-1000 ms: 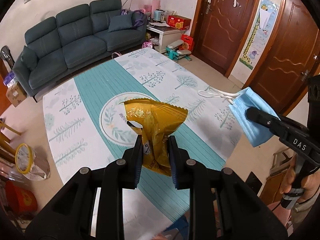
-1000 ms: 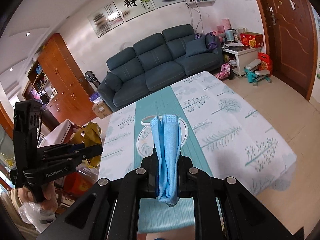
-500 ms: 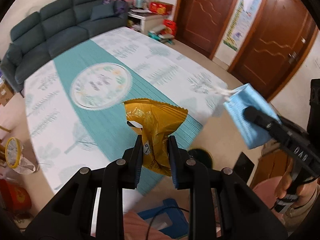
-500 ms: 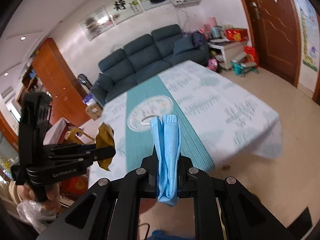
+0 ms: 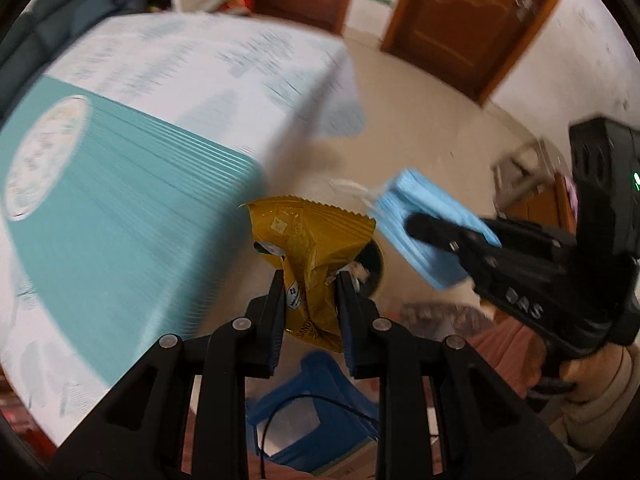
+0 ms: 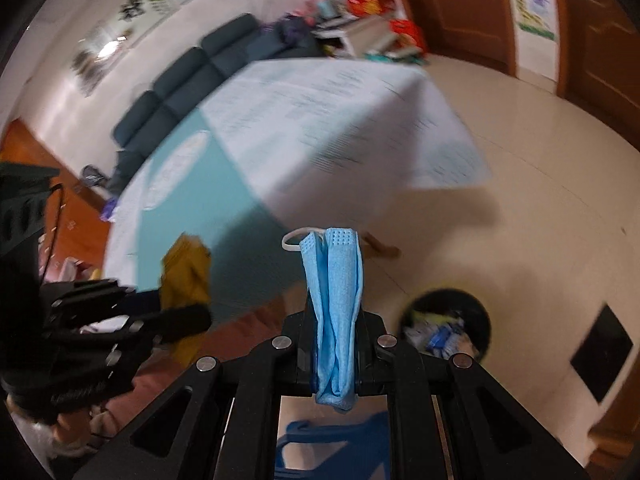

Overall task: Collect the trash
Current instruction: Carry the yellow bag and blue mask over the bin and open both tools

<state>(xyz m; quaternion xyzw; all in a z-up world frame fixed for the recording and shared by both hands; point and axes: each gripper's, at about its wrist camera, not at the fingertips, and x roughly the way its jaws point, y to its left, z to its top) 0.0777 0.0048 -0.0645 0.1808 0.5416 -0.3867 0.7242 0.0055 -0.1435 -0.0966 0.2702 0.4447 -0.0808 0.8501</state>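
Black hand-held gripper (image 5: pixel 310 292), silver screws, "DAS" lettering

A blue stool (image 5: pixel 320 404) (partly hidden) stands beside the cloth-covered table (image 5: pixel 132 184).

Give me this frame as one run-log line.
left claw: shut on yellow snack wrapper | right claw: shut on blue face mask | black trash bin: on floor, part full

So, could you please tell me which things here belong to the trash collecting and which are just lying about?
Job:
yellow snack wrapper, in the left gripper
blue face mask, in the right gripper
black trash bin

Lying about:
sofa
blue stool
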